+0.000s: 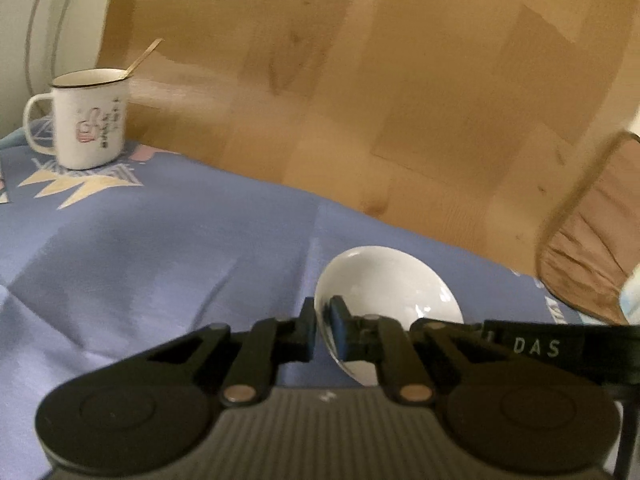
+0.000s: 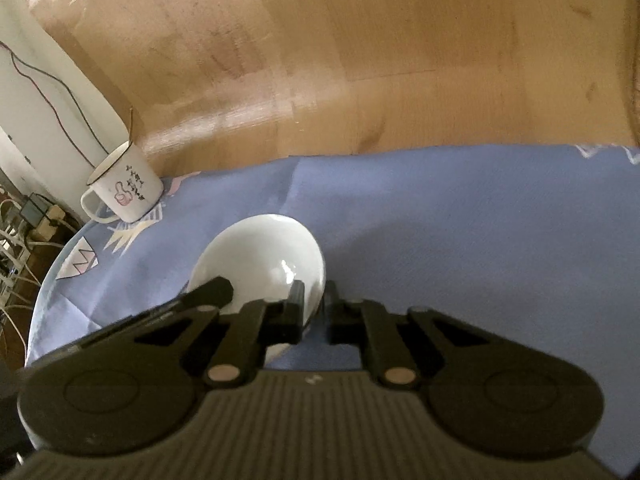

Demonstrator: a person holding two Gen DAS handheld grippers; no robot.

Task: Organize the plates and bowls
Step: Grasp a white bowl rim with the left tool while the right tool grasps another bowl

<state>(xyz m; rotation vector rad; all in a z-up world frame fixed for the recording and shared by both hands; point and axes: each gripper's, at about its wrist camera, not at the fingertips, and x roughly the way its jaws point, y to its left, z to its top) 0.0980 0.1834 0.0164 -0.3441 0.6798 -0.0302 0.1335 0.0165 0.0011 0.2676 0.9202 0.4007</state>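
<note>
White bowl (image 1: 384,280) on blue tablecloth (image 1: 160,240) near table edge, tilted with hollow facing the left gripper (image 1: 323,330), left gripper clamped on one rim, right gripper (image 2: 313,312) clamped on the opposite rim, enamel mug (image 1: 90,120) well apart, upright.

Dim warm light, soft blur throughout, glare spots on the white bowl (image 2: 264,256) ahead (both views), fisheye-bent edges.
</note>
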